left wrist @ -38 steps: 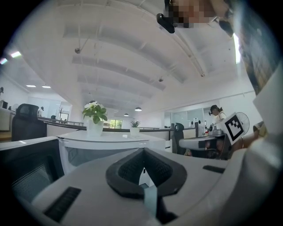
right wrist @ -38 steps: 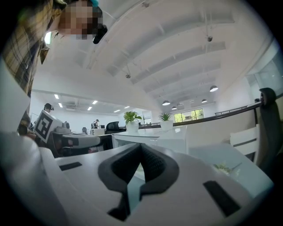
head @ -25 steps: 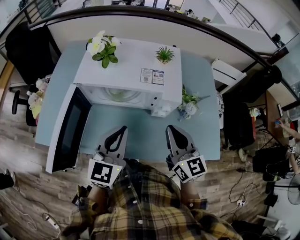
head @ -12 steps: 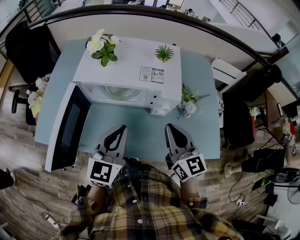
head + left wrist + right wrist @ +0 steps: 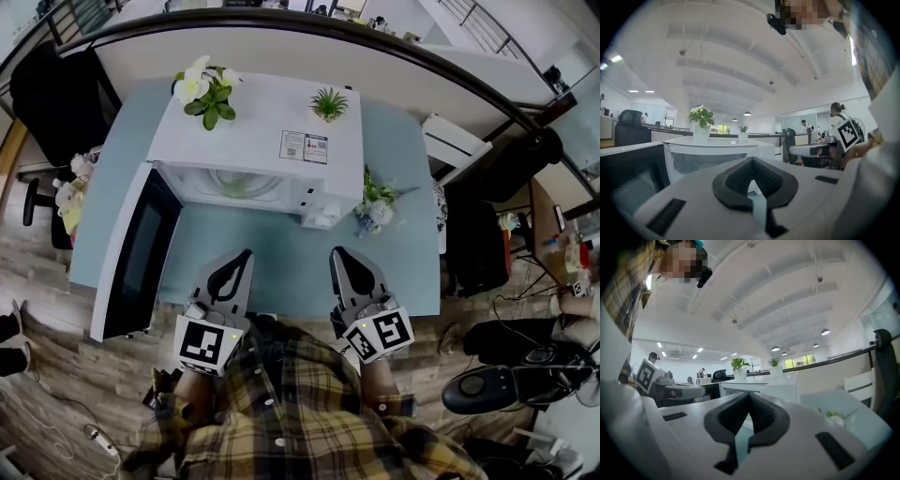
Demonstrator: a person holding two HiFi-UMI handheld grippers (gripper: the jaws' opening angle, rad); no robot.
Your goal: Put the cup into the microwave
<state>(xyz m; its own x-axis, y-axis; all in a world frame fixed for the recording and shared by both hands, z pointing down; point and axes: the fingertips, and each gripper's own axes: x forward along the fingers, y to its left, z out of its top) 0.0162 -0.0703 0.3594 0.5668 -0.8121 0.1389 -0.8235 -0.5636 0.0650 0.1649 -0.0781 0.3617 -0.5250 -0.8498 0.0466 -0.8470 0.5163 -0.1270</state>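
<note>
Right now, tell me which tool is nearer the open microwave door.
Left. The left tool is just right of the microwave door; the right tool is farther right, beyond the left one.

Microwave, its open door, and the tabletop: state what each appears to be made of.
Microwave: smooth white casing, even matte sheen; painted metal or plastic, cannot tell which. Door: dark panel in a white frame, likely tinted glass or plastic. Tabletop: flat, uniform pale blue, no grain; probably laminate.
</note>
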